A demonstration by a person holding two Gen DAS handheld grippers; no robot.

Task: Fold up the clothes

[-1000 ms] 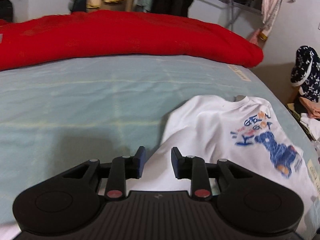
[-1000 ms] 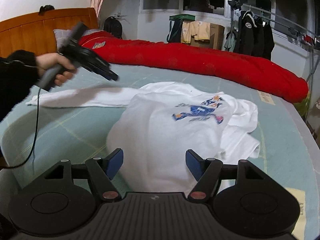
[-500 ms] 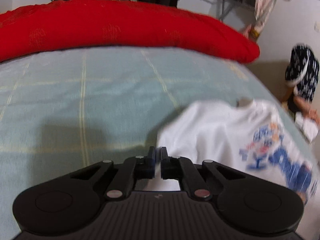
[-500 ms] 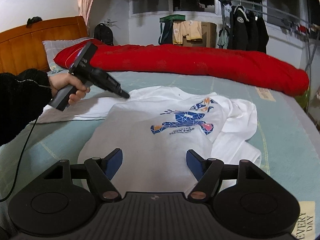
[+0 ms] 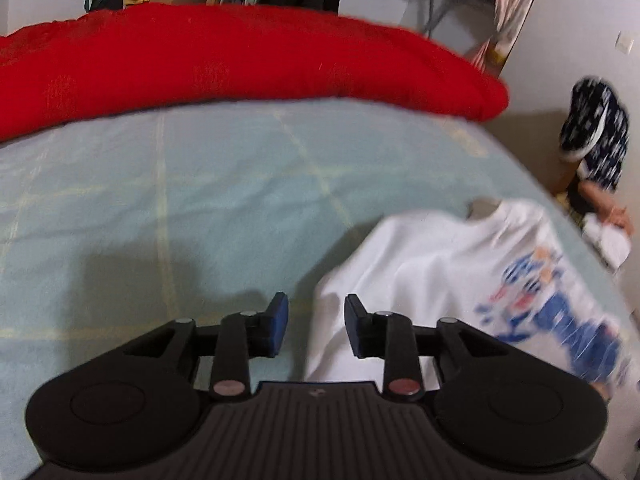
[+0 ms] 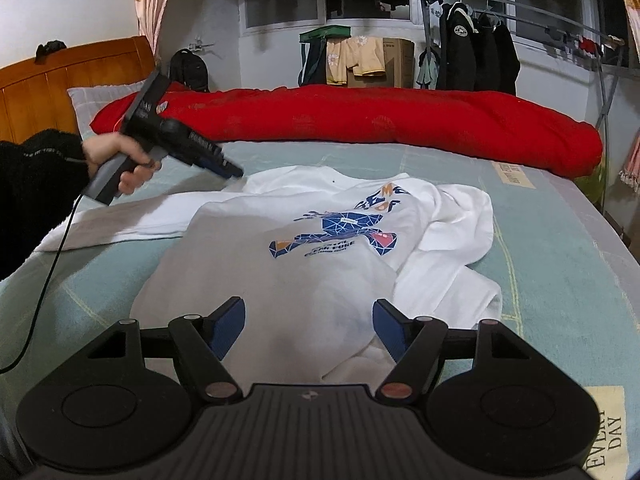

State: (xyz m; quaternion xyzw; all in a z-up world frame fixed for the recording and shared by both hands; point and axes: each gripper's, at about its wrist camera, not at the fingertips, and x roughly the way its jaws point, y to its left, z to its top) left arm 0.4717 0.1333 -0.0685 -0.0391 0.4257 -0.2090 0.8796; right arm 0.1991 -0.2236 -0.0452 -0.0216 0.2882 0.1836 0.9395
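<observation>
A white T-shirt [image 6: 320, 264] with a blue print lies rumpled on the pale green bed sheet [image 6: 560, 264], one sleeve [image 6: 132, 220] stretched out to the left. My right gripper [image 6: 308, 318] stands wide open above the shirt's near hem, holding nothing. A hand in a black sleeve holds my left gripper [image 6: 232, 171] low over the shirt's far left shoulder. In the left wrist view that gripper [image 5: 314, 318] is open, and the shirt's [image 5: 440, 272] blurred edge lies just past its right finger [image 5: 354, 316].
A red duvet [image 6: 360, 120] is rolled along the far side of the bed. A wooden headboard [image 6: 60, 80] and a pillow [image 6: 100, 98] stand at the left. Hanging clothes [image 6: 476, 56] line the back wall. More clothes [image 5: 592, 136] are piled past the bed's right edge.
The left gripper was open, shut half a second ago, and is open again. It has moved along the sleeve toward the shirt's shoulder. The right gripper stayed open and rose a little.
</observation>
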